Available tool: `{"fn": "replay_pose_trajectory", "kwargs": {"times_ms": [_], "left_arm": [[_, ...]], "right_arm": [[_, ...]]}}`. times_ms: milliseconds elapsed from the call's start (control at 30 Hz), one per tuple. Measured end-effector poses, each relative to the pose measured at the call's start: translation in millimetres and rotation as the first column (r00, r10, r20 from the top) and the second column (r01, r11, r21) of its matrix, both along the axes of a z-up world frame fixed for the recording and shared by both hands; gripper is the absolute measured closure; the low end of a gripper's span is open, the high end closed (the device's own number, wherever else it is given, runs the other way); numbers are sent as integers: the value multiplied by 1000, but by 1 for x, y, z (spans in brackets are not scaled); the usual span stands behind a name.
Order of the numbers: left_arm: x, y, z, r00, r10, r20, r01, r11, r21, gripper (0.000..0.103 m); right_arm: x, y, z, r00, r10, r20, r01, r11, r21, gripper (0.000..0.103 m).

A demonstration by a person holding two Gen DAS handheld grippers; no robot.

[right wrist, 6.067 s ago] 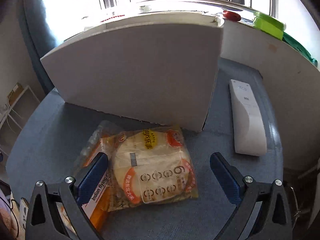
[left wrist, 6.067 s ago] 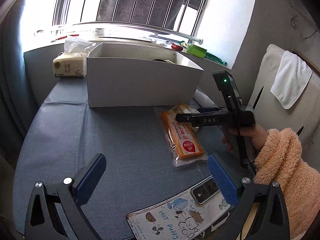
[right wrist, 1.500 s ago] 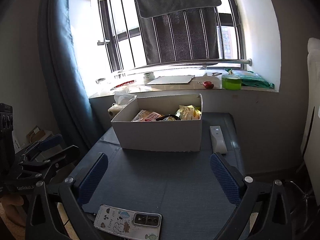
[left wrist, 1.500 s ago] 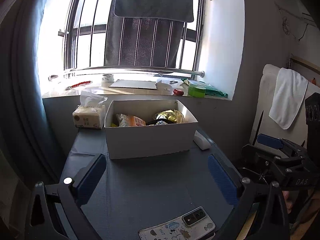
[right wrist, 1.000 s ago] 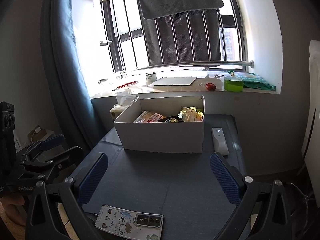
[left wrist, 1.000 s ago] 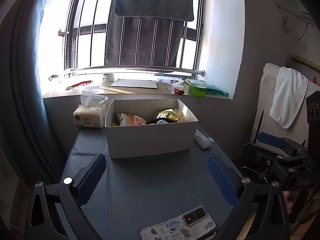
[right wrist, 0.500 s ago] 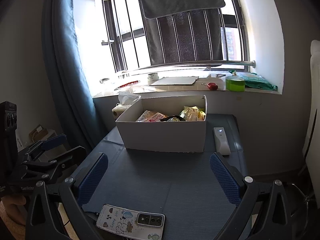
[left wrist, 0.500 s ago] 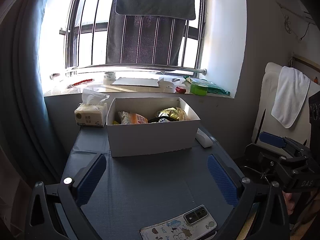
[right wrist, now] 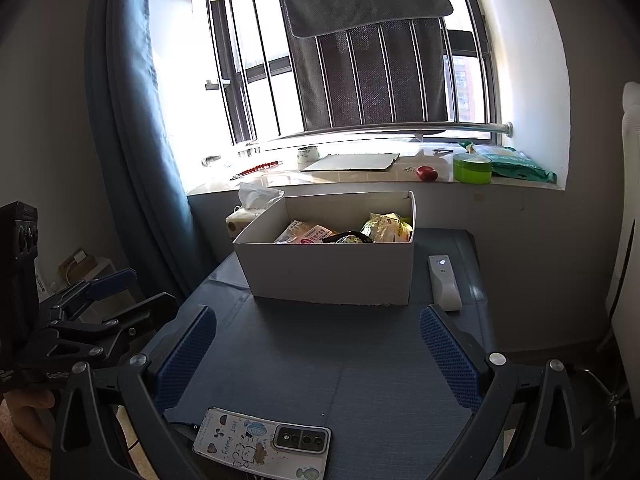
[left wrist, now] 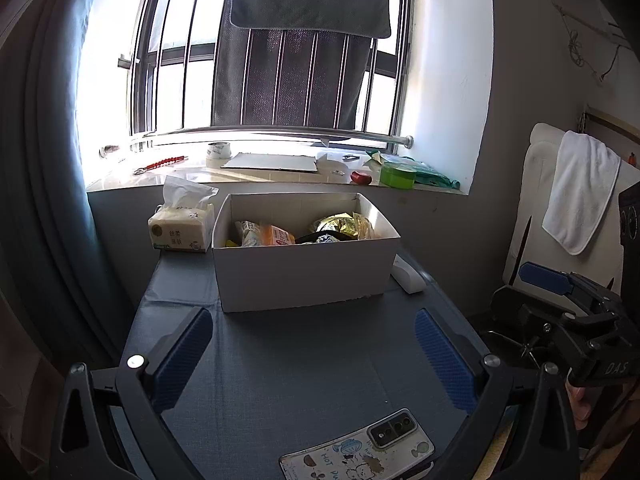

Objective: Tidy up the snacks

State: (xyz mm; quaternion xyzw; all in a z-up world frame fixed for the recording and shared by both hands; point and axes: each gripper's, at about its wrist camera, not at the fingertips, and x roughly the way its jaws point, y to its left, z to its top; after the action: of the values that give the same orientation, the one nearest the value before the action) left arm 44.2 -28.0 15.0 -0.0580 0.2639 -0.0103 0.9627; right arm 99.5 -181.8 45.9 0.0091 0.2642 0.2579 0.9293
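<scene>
Your white box (left wrist: 304, 276) sits mid-frame on the blue table (left wrist: 304, 368), its long axis running left to right across the frame, with the snack packets (left wrist: 276, 235) inside it. The box's front wall hides most of them, and their print is too small to read. Your left gripper (left wrist: 312, 356) and right gripper (right wrist: 316, 354) are both spread wide, holding nothing. The phone case (right wrist: 240, 440) at the lower edge reads "HOT PUPPY"; the right gripper's body shows "DAS".
</scene>
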Motion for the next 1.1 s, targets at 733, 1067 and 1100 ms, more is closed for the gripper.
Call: {"fn": "replay_pose_trajectory", "kwargs": {"times_ms": [733,1067,1100], "left_arm": [[1,0,-2,1000,0,-8,0,1000,0,0],[2,0,-3,1000,0,-10,0,1000,0,0],[1,0,-3,1000,0,-10,0,1000,1,0]], "right_arm": [[-1,1,-1,1000,5,-2,-5,1000,0,0],[-1,0,0,1000,6,-1,-6,1000,3,0],[-1,0,0,1000,8,-2,-8,1000,4,0]]}}
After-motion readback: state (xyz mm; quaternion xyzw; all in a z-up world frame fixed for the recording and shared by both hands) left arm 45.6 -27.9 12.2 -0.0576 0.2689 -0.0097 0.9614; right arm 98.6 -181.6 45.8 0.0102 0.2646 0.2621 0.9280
